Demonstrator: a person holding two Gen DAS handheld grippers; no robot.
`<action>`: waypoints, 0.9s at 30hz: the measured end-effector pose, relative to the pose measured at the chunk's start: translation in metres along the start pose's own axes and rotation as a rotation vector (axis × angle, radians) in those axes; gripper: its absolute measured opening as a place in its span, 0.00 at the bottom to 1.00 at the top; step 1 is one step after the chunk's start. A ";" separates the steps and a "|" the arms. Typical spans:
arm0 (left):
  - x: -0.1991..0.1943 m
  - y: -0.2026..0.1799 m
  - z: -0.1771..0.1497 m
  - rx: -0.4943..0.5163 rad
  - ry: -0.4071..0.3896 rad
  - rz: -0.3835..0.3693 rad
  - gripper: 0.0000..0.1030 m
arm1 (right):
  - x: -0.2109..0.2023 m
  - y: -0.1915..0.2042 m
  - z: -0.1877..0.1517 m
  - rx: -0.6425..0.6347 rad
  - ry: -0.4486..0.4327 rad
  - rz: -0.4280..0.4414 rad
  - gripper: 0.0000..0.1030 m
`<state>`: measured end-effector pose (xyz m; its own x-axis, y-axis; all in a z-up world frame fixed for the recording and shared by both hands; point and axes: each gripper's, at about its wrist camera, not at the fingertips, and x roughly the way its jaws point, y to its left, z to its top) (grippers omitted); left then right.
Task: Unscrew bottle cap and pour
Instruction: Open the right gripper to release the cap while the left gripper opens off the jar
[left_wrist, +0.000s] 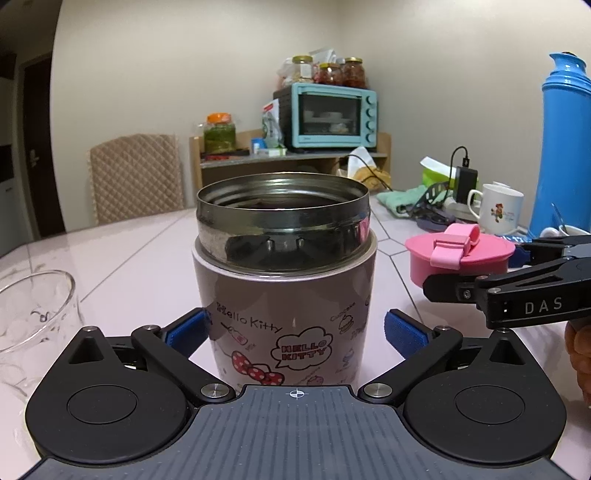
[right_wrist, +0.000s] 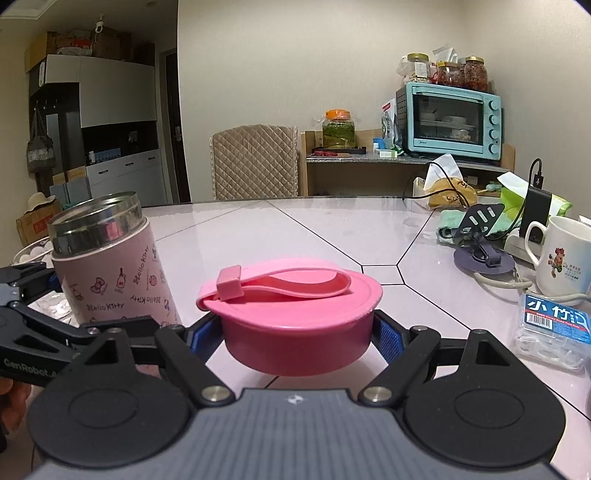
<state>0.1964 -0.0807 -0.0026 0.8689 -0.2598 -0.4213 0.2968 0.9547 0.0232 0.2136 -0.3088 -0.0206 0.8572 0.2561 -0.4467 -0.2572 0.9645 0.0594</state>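
A pink Hello Kitty food jar (left_wrist: 284, 314) stands upright on the table with its steel mouth open and no cap on it. My left gripper (left_wrist: 295, 332) is around the jar's body: the left blue pad touches it, a small gap shows at the right pad. The jar also shows at the left in the right wrist view (right_wrist: 110, 266). My right gripper (right_wrist: 295, 332) is shut on the pink cap (right_wrist: 295, 317) with its strap on top, held just above the table to the right of the jar. The cap also shows in the left wrist view (left_wrist: 458, 258).
A clear glass (left_wrist: 33, 314) stands left of the jar. A white mug (right_wrist: 561, 258), a box of floss picks (right_wrist: 554, 332), a phone stand (right_wrist: 480, 236), a charger and a green cloth crowd the table's right side. A blue thermos (left_wrist: 561, 147) stands far right.
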 end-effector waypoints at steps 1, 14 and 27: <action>0.000 0.000 0.000 0.000 0.001 0.003 1.00 | 0.001 0.000 0.000 -0.001 0.003 0.000 0.82; 0.002 0.001 0.001 -0.001 0.021 0.016 1.00 | 0.010 0.002 -0.002 -0.019 0.051 0.000 0.82; 0.000 0.002 -0.001 -0.001 0.031 0.016 1.00 | 0.018 0.005 -0.004 -0.043 0.104 0.004 0.83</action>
<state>0.1970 -0.0792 -0.0033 0.8606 -0.2401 -0.4491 0.2827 0.9588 0.0290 0.2263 -0.2993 -0.0317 0.8059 0.2497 -0.5369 -0.2815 0.9593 0.0236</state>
